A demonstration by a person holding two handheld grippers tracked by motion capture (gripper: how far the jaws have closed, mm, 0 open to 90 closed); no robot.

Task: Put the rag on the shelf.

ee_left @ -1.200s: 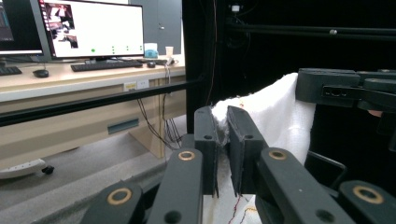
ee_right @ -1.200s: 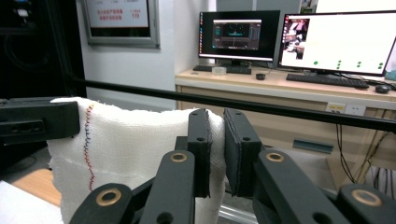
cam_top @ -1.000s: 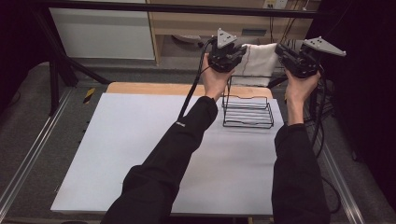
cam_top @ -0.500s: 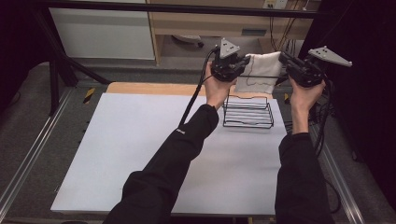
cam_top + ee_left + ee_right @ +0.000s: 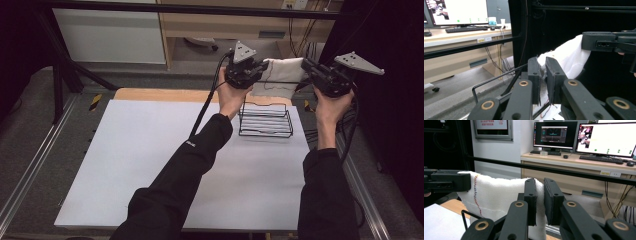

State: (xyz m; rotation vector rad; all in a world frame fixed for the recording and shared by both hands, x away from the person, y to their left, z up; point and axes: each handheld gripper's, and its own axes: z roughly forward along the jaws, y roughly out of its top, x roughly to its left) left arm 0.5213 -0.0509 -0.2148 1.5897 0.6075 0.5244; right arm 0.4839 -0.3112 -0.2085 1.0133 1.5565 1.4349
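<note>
Both grippers have lifted the white cloth (image 5: 281, 76) higher above the wire basket (image 5: 265, 120)

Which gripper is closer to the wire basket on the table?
Left. The left gripper is just above the wire basket's near-left corner; the right gripper is off past its right side.

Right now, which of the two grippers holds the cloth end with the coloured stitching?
The left gripper: in the right gripper view, the cloth shows its coloured stitching beside that one, while the right gripper clamps the plain end.
</note>
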